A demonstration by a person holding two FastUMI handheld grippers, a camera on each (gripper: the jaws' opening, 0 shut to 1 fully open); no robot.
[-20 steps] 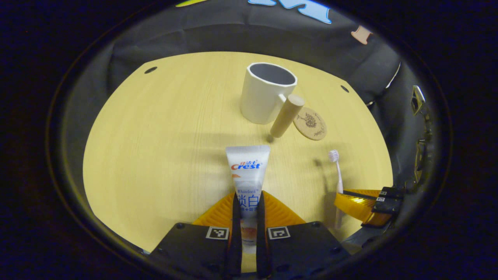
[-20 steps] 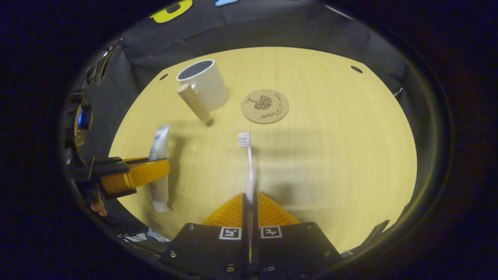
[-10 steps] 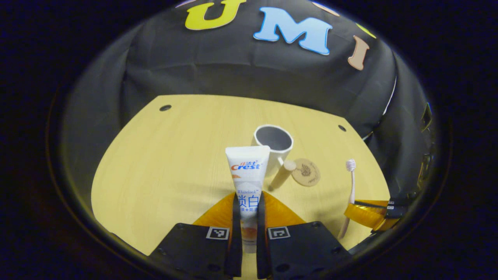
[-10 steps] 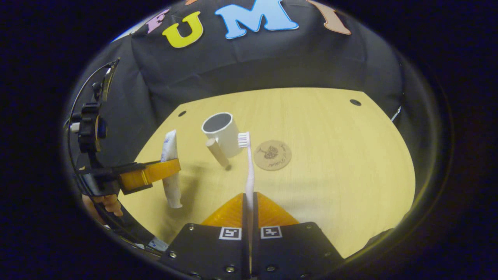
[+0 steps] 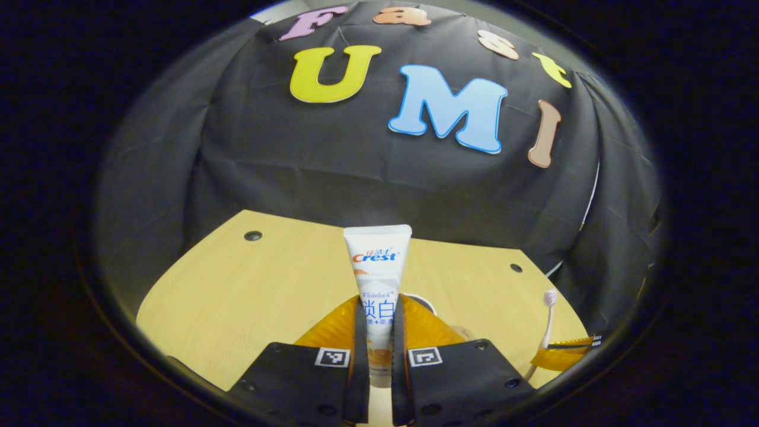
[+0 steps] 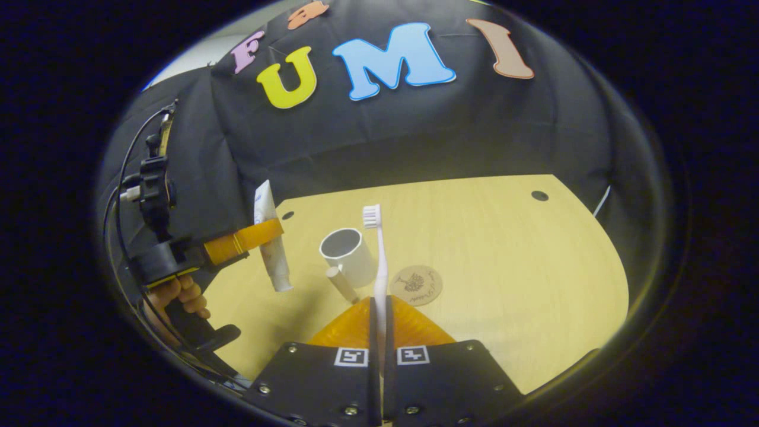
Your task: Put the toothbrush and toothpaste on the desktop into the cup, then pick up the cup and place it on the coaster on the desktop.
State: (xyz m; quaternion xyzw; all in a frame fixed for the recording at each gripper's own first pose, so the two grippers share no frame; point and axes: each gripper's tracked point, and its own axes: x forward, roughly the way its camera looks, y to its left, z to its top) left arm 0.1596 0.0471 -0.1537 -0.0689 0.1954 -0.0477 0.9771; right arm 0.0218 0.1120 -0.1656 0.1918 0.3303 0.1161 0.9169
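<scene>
Between the left gripper's (image 5: 378,332) closed fingers the toothpaste (image 5: 377,270) stands upright, crimped end up, a white tube with printed lettering. Compared with a second ago, both grippers have risen: the worktop (image 5: 249,290) sits lower and the cup (image 6: 348,256) smaller. Past the right gripper's (image 6: 379,320) fingers, clamped on the toothbrush (image 6: 379,255) handle, the pale brush points bristles-up. Just beyond those fingers on the worktop stands the white cup with its wooden handle (image 6: 342,283), the round coaster (image 6: 416,284) beside it to the right. Off to the left a hand (image 6: 181,296) holds the left gripper, toothpaste cap down.
</scene>
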